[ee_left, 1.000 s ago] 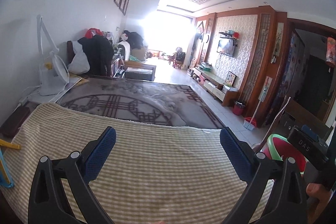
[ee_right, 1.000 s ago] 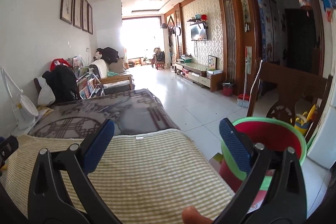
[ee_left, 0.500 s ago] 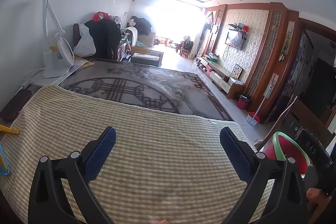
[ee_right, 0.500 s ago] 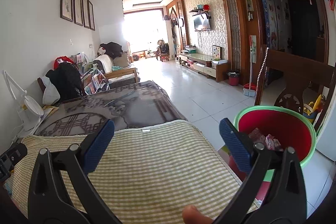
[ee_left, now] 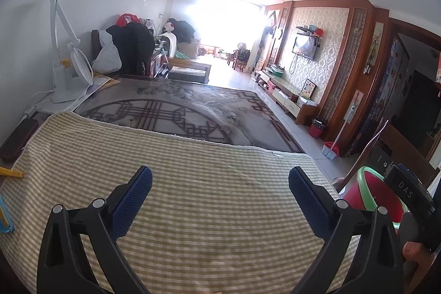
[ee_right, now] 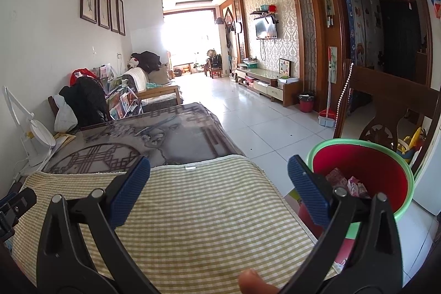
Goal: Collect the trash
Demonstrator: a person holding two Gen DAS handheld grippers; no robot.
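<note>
Both units idle above the checked cloth [ee_left: 193, 197] on the worktop [ee_left: 171, 112].

Left hand-held gripper [ee_left: 220, 185]: jaws wide, nothing between them.
Right hand-held gripper [ee_right: 219, 174]: jaws wide, likewise empty.

Trash [ee_right: 347, 182]: crumpled pink wrappers lying in the red bin [ee_right: 386, 164] with the green rim, off the worktop's right edge, just beside the right gripper. No loose trash visible on the cloth.

Risks, as judged:
- Right finger sits close to the bin rim; a sideways swing could knock it and spill the wrappers.
- Dragging a pad could ruck the cloth.
- Any remaining scraps may lie outside both views.
</note>
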